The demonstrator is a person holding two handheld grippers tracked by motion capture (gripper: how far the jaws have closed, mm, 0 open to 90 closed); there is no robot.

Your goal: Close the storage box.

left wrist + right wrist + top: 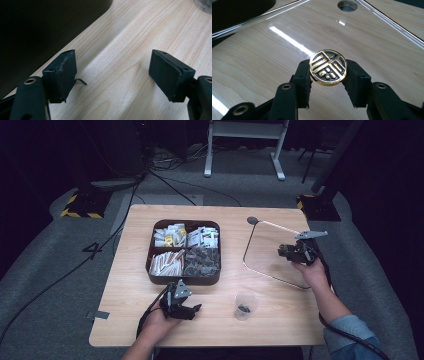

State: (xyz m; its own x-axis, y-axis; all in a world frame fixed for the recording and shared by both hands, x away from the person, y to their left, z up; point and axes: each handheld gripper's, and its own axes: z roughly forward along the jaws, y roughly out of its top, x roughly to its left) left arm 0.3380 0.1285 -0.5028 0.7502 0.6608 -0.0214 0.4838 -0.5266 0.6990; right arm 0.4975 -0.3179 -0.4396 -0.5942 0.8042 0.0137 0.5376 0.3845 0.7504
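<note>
Dim room; table lit overhead; glare streaks on clear board (287,40)

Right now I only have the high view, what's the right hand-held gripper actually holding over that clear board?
Observer: The right hand-held gripper is shut on a round gold and black medallion, clamped by its edges.
Operator: Is it touching the clear board?
Observer: It looks lifted; the clear board lies behind it, reflecting a light strip.
Operator: And the left one?
Observer: The left hand-held gripper is open, with bare wooden table between its pads.
</note>
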